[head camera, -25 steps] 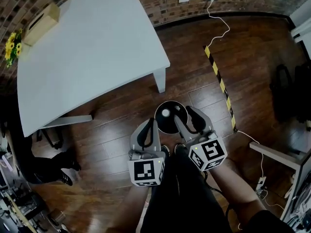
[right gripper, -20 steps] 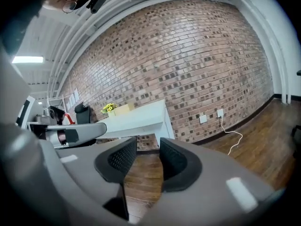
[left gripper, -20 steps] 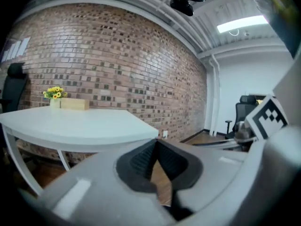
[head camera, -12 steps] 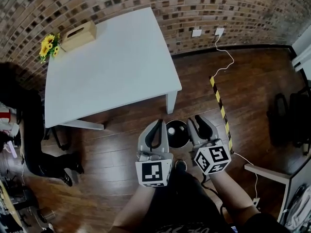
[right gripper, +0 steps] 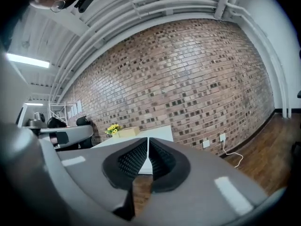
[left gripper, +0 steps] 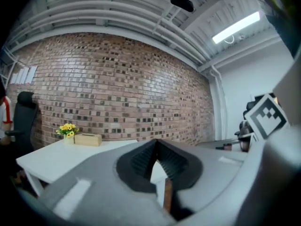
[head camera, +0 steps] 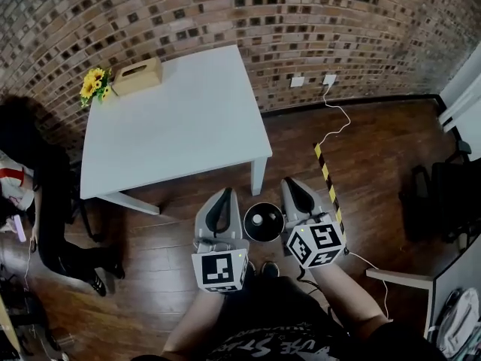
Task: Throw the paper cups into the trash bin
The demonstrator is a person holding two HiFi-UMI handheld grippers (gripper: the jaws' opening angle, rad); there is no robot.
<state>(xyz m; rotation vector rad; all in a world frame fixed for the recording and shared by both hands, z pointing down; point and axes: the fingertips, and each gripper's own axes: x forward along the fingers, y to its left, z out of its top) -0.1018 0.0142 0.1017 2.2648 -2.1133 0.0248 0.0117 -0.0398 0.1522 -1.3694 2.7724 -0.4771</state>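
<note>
Since a second ago the head has tipped up. More of the brick wall (head camera: 225,13) shows, and the white bench (head camera: 173,126) has slid toward mid-frame.

Room: brick wall at the back and a dark wood floor (head camera: 376,149). A yellow-black tape strip (head camera: 328,179) and a white cable (head camera: 338,115) lie on the floor. A person (head camera: 41,201) in dark clothes is at the left edge.

Bench: no cups visible on it. Only a tissue box (head camera: 137,76) and yellow flowers (head camera: 94,83) sit at its far corner.

Trash bin (head camera: 264,236): black and round, on the floor near the bench's leg, between both tongs.

Left tongs (head camera: 223,194): pads together, empty. Right tongs (head camera: 290,184): closing, pads all but touching, nothing between them.

Paper cup (head camera: 257,219): a small white shape inside the bin, as best I can tell.

Judgement: the drop is done and no cup is left in sight. The next move calls for a scan for strays, otherwise stand down.
</note>
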